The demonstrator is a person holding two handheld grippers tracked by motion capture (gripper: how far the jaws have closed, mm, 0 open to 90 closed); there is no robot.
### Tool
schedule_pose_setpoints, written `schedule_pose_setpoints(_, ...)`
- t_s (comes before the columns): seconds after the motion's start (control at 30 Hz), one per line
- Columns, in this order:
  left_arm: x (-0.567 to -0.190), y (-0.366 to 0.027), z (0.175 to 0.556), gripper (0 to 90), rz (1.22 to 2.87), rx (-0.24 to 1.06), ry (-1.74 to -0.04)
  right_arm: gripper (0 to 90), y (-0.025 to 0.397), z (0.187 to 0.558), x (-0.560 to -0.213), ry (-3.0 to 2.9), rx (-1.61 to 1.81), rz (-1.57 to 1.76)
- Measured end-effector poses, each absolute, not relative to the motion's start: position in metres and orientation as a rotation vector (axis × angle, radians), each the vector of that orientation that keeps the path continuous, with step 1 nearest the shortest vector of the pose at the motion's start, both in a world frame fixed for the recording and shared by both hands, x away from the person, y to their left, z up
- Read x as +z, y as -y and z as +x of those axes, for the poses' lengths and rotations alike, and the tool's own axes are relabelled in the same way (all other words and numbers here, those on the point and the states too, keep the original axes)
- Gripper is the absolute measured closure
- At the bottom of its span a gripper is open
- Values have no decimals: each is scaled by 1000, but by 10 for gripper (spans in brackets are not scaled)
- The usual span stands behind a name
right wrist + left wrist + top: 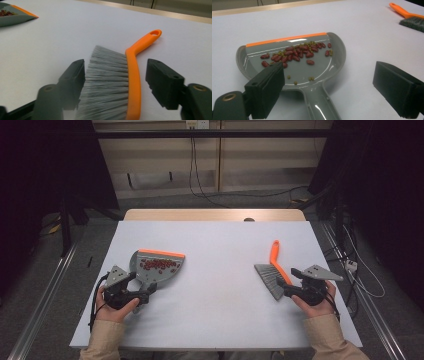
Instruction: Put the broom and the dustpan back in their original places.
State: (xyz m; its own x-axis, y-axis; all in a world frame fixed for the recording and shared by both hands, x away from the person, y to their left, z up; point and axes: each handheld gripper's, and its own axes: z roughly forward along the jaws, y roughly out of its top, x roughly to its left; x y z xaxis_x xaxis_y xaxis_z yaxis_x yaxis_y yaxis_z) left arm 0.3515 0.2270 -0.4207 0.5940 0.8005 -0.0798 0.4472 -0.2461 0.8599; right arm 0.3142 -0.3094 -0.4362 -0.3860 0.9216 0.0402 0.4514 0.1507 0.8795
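Observation:
A grey dustpan (159,266) with an orange lip lies at the table's left and holds several red beans (297,53) and small green ones. My left gripper (146,291) is open, its jaws standing wide on either side of the dustpan's handle (321,105) without touching it. At the right lies an orange-handled brush (274,270) with grey bristles (107,77). My right gripper (288,288) is open around the brush head, one jaw by the bristles and the other beside the orange back (133,82). In the left gripper view the brush (409,18) shows far off at top right.
The white tabletop (220,270) spreads between the two tools. A wooden strip (215,214) runs along its far edge. Cables (200,180) lie on the floor behind and to the right. A person's hands and beige sleeves (105,340) come in at the bottom.

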Motion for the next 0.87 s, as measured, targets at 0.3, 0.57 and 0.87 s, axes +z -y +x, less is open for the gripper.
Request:
schedule_pose_setpoints(0.3,-419,-228,346,100,1858,450,-970,196,314,293,-437,-1927,1236,1300)
schedule_pose_setpoints(0.57,-425,-235,342,91,1857,418,-954,186,314,282,-443,-1982,1246,1275)
schedule_pose_setpoints(0.87,-427,-234,343,84,1847,400,-951,183,311,282,-444,-1997,1259,1252)
